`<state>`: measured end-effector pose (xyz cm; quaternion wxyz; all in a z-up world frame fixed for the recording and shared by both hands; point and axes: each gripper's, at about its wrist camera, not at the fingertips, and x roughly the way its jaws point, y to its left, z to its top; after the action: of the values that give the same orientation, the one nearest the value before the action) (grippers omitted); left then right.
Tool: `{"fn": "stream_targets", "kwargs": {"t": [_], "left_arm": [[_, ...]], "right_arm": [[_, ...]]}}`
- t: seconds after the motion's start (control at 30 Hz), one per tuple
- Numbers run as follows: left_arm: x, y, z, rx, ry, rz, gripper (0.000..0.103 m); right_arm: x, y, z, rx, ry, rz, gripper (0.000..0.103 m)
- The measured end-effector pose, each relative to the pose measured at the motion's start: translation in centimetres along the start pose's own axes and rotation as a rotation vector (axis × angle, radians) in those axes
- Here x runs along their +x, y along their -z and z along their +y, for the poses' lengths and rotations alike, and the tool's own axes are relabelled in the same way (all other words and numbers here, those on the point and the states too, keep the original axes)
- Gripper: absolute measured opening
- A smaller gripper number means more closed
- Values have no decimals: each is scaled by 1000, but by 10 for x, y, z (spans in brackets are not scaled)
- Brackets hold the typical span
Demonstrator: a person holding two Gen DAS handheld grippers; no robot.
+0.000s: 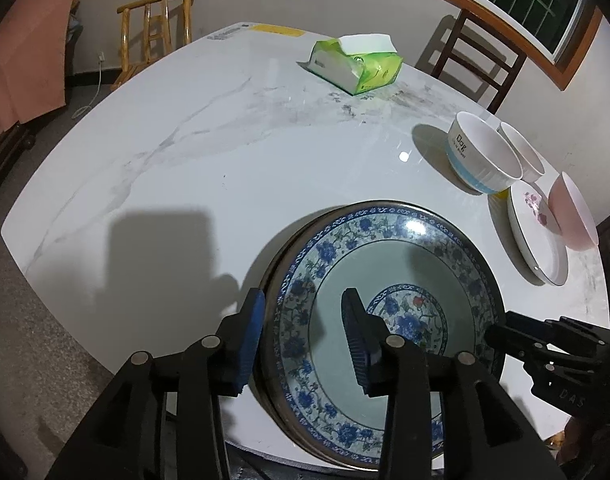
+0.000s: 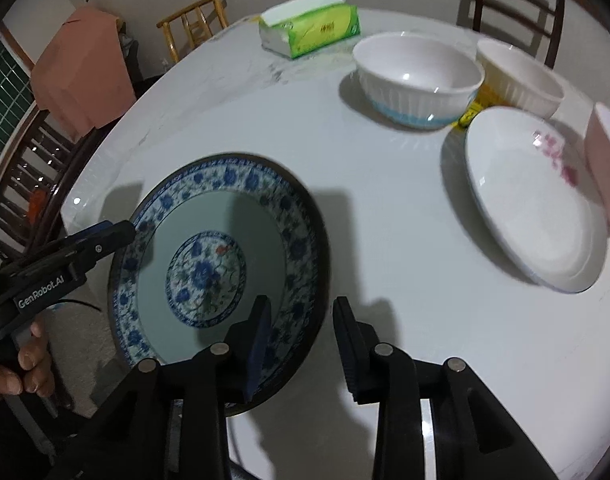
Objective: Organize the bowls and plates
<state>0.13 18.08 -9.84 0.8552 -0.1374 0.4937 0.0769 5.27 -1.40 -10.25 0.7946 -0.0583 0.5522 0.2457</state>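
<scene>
A blue-and-white flowered plate (image 1: 385, 248) (image 2: 225, 216) lies near the front edge of the white marble table (image 1: 185, 160), and a second dark rim shows just under it. My left gripper (image 1: 303, 296) straddles its left rim, jaws apart, pads clear of the china. My right gripper (image 2: 301, 302) straddles the opposite rim, also open. Each gripper shows in the other's view: right gripper (image 1: 501, 330), left gripper (image 2: 121, 232). Further right stand a white bowl with a blue base (image 2: 417, 72), a second white bowl (image 2: 517, 76), a white plate with pink flowers (image 2: 533, 200) and a pink bowl (image 2: 609, 160).
A green tissue pack (image 1: 357, 64) lies at the back of the table. Wooden chairs (image 1: 157, 36) stand behind the table, one draped with an orange cloth (image 2: 81, 76). A hand (image 2: 21, 368) holds the left gripper's handle off the table's front edge.
</scene>
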Motion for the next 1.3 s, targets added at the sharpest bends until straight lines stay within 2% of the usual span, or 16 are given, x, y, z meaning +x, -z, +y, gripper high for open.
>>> {"fn": "stream_targets", "kwargs": {"t": [0.17,0.4,0.87,1.3], "left_arm": [[-6,-1,-17,30,-31,-51,40],[-7,1,-51,64,-13,-72,44],[4,9,-125,182,36,-46,46],[12,-13,-190,243,71,-101,47]], "right_arm": [[-14,2,-4,-34,113,-99,33],[-40,11,-23,-29,246,-225,33],[-72,31,-83,91,327,-310,33],[-82,36,-137,140,386,-369,33]]}}
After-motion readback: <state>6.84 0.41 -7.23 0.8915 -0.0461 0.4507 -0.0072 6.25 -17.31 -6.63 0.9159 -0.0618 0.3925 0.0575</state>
